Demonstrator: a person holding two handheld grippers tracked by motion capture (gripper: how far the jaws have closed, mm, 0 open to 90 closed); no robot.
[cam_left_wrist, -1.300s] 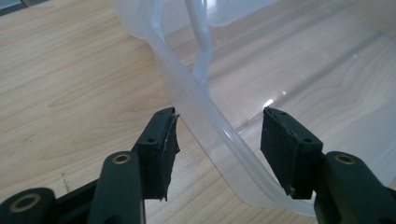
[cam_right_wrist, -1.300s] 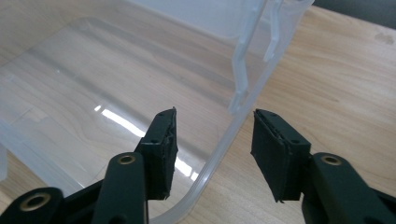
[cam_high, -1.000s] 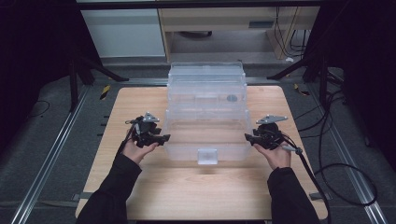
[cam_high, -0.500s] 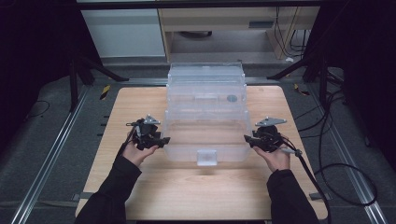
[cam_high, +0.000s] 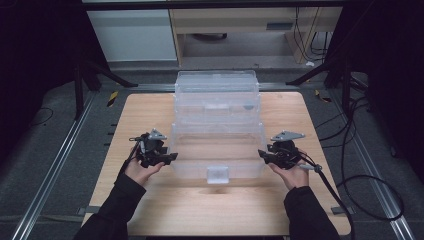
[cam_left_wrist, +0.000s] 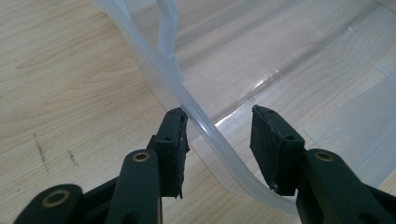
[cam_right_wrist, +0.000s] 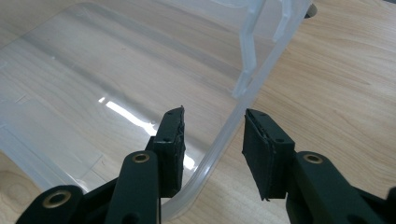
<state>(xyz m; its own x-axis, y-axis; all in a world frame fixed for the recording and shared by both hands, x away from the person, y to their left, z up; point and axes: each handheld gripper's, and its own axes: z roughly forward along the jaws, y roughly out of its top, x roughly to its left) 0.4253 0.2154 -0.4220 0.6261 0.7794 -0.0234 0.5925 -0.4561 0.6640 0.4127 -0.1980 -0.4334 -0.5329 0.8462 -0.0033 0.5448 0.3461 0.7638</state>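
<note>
Left gripper (cam_high: 171, 156): we hold it at the 8 o'clock corner of the box (cam_high: 240, 169). Its jaws have just been closing and straddle the rim (cam_left_wrist: 211, 136) without clamping: one pad (cam_left_wrist: 180, 128) is at the rim, the other stands clear.
Left risk: if we lift now, the smooth rim slides out, because only one pad bears on it.
Box: it is clear and sits at the table's (cam_high: 145, 112) centre, with its latch (cam_high: 217, 174) at 6 o'clock and a second box (cam_high: 216, 92) touching it at 12 o'clock.
Box risk: the thin wall may flex or tip if we raise one side before the other; it may also drag the second box along.
Right gripper (cam_high: 262, 154): we hold it at the 4 o'clock corner. Its jaws are released, with the rim (cam_right_wrist: 223, 133) between them and a gap on both sides.
Right risk: closing off-centre may push the rim sideways and shift the box toward 9 o'clock.
Shared risk: grips so near the corners may pinch the curve and slip off.
</note>
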